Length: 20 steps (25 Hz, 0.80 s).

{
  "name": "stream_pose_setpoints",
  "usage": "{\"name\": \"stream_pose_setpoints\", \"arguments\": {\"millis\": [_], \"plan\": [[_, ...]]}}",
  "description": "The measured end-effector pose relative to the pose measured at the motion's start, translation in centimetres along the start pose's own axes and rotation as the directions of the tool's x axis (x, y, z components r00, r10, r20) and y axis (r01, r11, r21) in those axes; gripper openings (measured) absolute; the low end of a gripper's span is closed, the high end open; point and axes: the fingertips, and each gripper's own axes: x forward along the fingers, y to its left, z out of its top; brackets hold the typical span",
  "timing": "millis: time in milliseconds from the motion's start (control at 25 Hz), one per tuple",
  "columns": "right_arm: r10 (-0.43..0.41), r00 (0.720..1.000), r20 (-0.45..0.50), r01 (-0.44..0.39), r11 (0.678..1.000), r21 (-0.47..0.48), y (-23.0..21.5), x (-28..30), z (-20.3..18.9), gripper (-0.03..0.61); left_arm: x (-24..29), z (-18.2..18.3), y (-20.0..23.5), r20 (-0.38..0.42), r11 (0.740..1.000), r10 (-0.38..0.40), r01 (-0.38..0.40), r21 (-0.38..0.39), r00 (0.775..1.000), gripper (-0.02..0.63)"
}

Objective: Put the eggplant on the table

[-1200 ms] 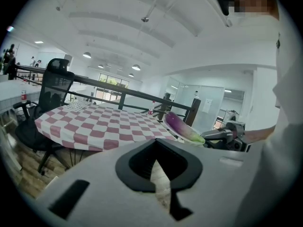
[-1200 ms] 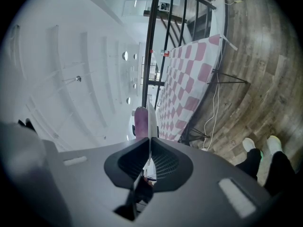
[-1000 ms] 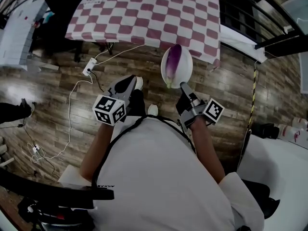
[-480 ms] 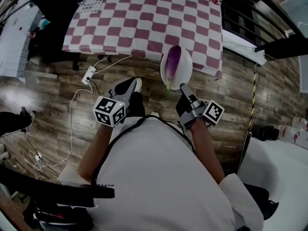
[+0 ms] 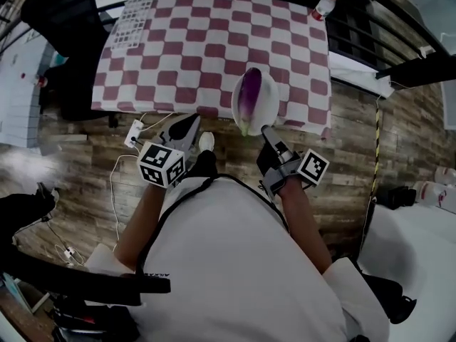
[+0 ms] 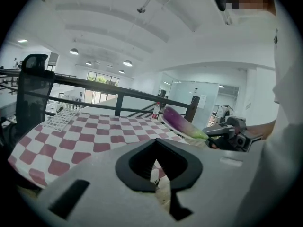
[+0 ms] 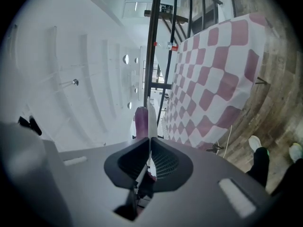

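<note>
My right hand-held gripper [image 5: 264, 129] pinches the rim of a white plate [image 5: 268, 100]. The eggplant [image 5: 249, 93] lies on the plate, in the air at the checkered table's [image 5: 178, 55] near edge. My left hand-held gripper [image 5: 187, 128] is pressed together and empty.

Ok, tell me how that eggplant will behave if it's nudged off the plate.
The eggplant looks long, rounded and smooth, so it would probably roll or slide rather than stay put. It lies loose on the plate, which the right gripper holds by the rim, so a tilt could shift it.
</note>
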Motion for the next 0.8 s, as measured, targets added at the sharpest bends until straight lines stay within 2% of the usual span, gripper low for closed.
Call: {"name": "stream_pose_setpoints", "arguments": {"millis": [480, 800], "plan": [[-0.024, 1.000, 0.019, 0.024, 1.000, -0.010, 0.6, 10.2, 3.5, 0.023, 5.6, 5.0, 9.1, -0.037, 0.998, -0.065, 0.066, 0.015, 0.997, 0.006], [-0.013, 1.000, 0.028, 0.013, 1.000, -0.014, 0.6, 15.9, 4.5, 0.023, 8.0, 7.3, 14.8, -0.038, 0.995, -0.097, 0.098, 0.024, 0.995, 0.006]]}}
